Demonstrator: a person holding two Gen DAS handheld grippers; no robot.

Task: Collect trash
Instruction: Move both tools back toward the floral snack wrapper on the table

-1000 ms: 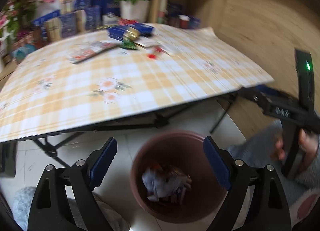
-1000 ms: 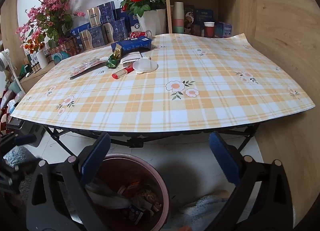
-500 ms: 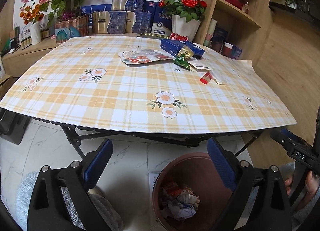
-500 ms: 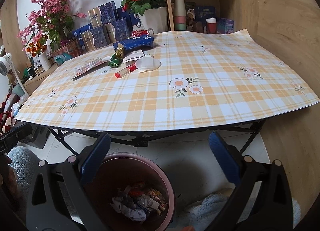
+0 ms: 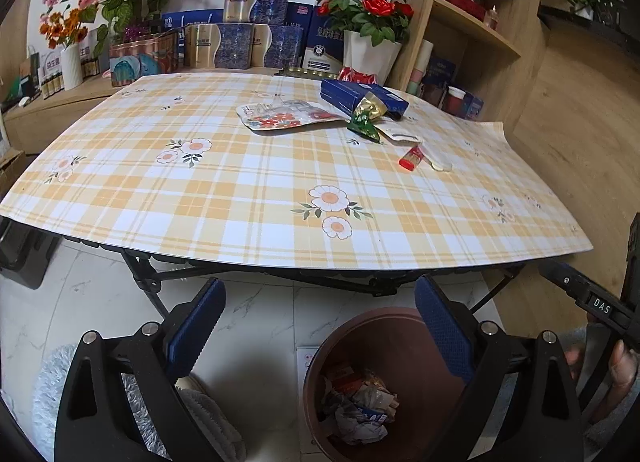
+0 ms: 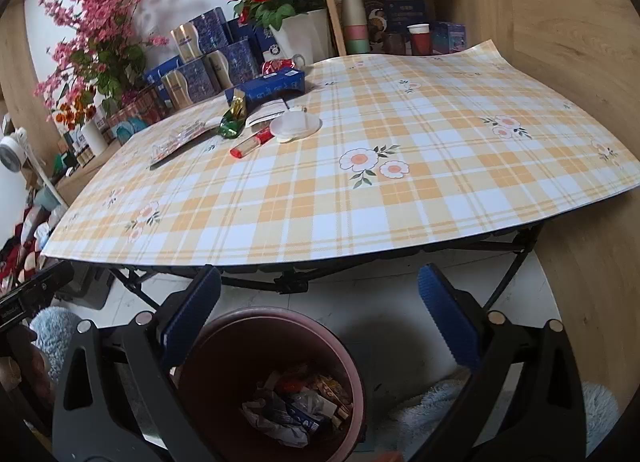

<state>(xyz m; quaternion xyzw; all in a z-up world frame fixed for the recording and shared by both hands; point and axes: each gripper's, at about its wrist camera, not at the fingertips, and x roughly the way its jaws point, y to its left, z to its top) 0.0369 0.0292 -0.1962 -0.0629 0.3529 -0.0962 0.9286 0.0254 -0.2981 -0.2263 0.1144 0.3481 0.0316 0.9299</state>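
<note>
A brown bin (image 5: 384, 346) (image 6: 280, 342) with crumpled wrappers inside stands on the floor below the table's near edge. My left gripper (image 5: 320, 326) hangs open and empty above the floor, left of the bin. My right gripper (image 6: 320, 314) is open and empty too, over the bin's right rim. On the far side of the checked tablecloth (image 5: 240, 190) lies trash: a blue box (image 5: 360, 96) (image 6: 276, 86), a green-gold wrapper (image 5: 366, 118) (image 6: 234, 120), a clear flowered packet (image 5: 280, 116) (image 6: 180, 140), a red tube (image 5: 412, 158) (image 6: 252, 142) and a white lid (image 6: 296, 126).
Blue gift boxes (image 5: 240, 42), a white pot of red roses (image 5: 370, 54) and pink flowers (image 6: 100, 34) line the back. A wooden shelf (image 5: 476, 26) with cups stands at the right. Fluffy slippers (image 5: 60, 382) lie on the tiled floor. A hand (image 5: 624, 366) holds the other gripper.
The left gripper has swung left and levelled out, so the bin now sits at its right instead of between the jaws. The right gripper's view has tilted slightly.
</note>
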